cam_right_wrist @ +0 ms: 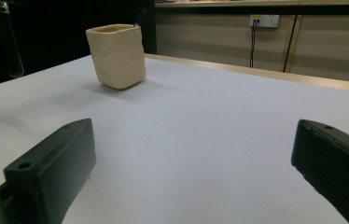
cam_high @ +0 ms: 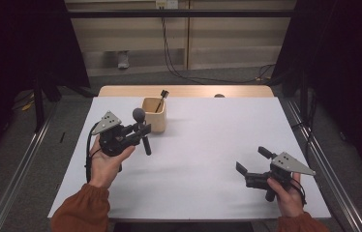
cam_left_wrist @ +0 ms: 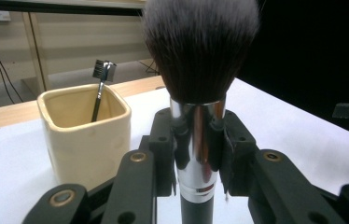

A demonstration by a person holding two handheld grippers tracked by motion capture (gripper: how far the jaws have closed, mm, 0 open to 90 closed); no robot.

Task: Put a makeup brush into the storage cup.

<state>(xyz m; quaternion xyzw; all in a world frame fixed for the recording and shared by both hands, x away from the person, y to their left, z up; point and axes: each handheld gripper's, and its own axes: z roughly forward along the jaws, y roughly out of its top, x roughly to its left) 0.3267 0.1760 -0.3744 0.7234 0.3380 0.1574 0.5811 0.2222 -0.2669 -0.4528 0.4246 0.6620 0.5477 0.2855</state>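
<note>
We see the left gripper [cam_high: 143, 131] clamped on the chrome collar of a makeup brush [cam_left_wrist: 199, 93], which stands upright with its dark bristle head on top, just left of the cream square cup [cam_high: 155, 115] on the white table [cam_high: 203, 159]. Inside that cup leans a small brow comb [cam_left_wrist: 101, 79], its head above the rim. Well right of the cup and nearer the person, the right gripper [cam_high: 252, 161] rests low over the table, its jaws spread wide with nothing between them.
</note>
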